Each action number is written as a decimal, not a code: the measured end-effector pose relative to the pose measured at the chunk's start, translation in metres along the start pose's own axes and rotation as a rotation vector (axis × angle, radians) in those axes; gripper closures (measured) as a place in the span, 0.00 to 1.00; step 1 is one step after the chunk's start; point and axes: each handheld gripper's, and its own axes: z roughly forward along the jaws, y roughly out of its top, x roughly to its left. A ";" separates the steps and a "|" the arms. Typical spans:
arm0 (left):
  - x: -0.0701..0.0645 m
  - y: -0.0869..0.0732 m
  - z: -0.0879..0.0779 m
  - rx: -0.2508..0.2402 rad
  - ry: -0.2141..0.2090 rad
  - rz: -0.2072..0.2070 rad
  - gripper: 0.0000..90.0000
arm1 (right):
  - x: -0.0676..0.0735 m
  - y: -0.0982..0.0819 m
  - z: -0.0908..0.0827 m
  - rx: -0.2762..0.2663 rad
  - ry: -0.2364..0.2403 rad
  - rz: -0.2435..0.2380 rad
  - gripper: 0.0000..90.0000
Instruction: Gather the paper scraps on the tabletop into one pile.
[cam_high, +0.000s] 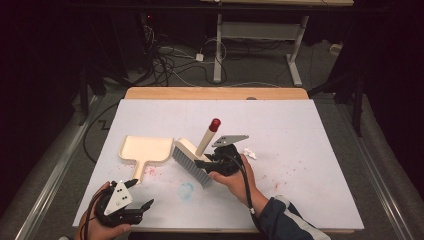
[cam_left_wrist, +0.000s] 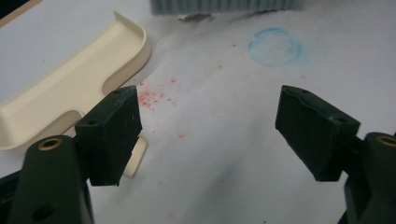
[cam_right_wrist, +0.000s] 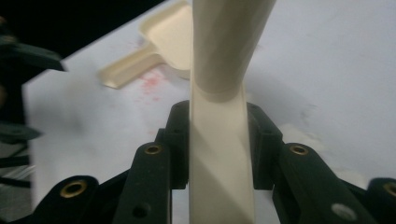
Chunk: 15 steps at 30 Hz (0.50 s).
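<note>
One brush (cam_high: 196, 156), handle partly hiding behind right gripper (cam_high: 209, 165), whose fingers are pinching it; one dustpan (cam_high: 144, 150) lying on bench (cam_high: 300, 130); left gripper (cam_high: 142, 196) fingers spreading wide, holding nothing.

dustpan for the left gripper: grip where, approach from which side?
Take the dustpan by its short flat handle, which sticks out toward the person's edge of the table. It lies flat, so probably come in low from that near side, jaws astride the handle's edges. The left gripper is open and already just short of the handle.
</note>
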 end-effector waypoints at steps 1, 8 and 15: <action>0.000 0.000 0.000 0.001 -0.002 0.002 0.24 | -0.002 -0.001 0.001 0.003 -0.018 0.000 0.75; -0.002 0.000 0.003 0.009 -0.009 0.008 0.24 | -0.025 -0.006 0.000 0.011 -0.066 0.079 0.75; -0.003 0.000 0.002 0.010 -0.011 0.014 0.24 | -0.035 -0.010 -0.008 0.014 -0.085 0.115 0.75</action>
